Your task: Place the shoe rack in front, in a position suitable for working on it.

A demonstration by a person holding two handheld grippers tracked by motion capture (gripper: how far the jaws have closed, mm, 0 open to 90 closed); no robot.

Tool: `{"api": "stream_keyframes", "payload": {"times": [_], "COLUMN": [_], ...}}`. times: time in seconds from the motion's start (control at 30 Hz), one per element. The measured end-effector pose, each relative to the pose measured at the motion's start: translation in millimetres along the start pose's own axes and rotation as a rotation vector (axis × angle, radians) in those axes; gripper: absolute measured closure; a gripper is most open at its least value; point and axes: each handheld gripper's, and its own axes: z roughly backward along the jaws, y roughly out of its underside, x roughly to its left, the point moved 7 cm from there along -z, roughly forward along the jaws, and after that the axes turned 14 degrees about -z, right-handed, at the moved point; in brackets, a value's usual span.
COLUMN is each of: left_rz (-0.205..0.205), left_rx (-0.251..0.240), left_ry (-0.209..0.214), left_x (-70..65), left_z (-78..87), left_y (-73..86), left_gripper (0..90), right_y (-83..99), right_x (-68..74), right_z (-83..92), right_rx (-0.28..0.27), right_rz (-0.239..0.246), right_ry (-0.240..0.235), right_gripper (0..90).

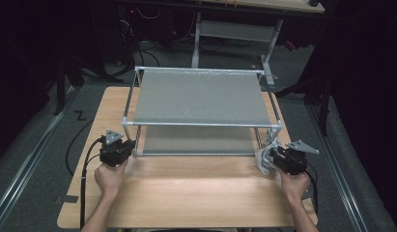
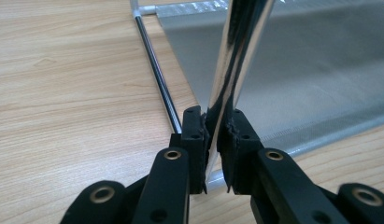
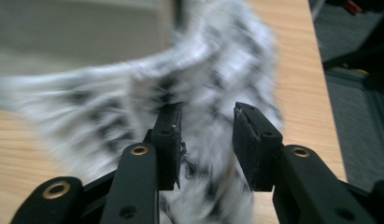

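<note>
Wooden tabletop (image 1: 186, 193) lies under both our hands. Our left gripper (image 2: 216, 135) pinches the rack's shiny upright post (image 2: 236, 56), which rises between its jaws, grey shelf fabric (image 2: 320, 70) beyond. Our right gripper (image 3: 206, 135) has its jaws spread, the black-and-white patterned cloth (image 3: 213, 79) loose between and beyond them, blurred, hanging at the rack (image 1: 201, 96) corner

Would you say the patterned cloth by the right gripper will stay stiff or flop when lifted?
Probably floppy: the cloth hangs crumpled against the rack's leg. It looks thin, so likely light. It may snag there.
</note>
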Motion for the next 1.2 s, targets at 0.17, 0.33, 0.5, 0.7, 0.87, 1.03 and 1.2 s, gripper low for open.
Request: {"api": "stream_keyframes", "payload": {"times": [0.17, 0.33, 0.5, 0.7, 0.87, 1.03, 1.2], "left_rz": [-0.008, -0.006, -0.004, -0.007, -0.006, -0.01, -0.022], "left_rx": [-0.008, -0.012, -0.015, -0.015, -0.015, -0.015, -0.014], "left_ry": [0.012, 0.013, 0.013, 0.013, 0.015, 0.018, 0.014], "left_x": [-4.0, -3.3, -2.9, -2.6, -2.5, -2.4, -2.6], "left_z": [-1.7, -1.7, -1.7, -1.3, -1.3, -1.1, -0.4], "left_y": [-1.5, -1.2, -1.0, -0.6, -0.6, -0.5, 0.0], "left_gripper": [80.1, 80.0, 80.0, 80.0, 80.0, 80.0, 80.4], "right_y": [-3.6, 3.5, 9.3, 11.6, 10.2, 19.0, 20.8], "right_x": [17.5, 18.2, 19.7, 21.3, 16.4, 10.7, 4.9], "right_z": [1.2, -15.7, -24.7, -29.2, -28.9, -47.3, -47.2], "right_rx": [0.004, 0.047, 0.065, 0.065, 0.076, 0.126, 0.121], "right_rz": [0.053, 0.063, 0.064, 0.059, 0.056, 0.011, 0.007], "right_ry": [-0.024, 0.001, 0.021, 0.027, 0.038, 0.016, 0.022], "right_gripper": [63.4, 63.2, 60.1, 50.0, 44.3, 56.6, 75.6]}}
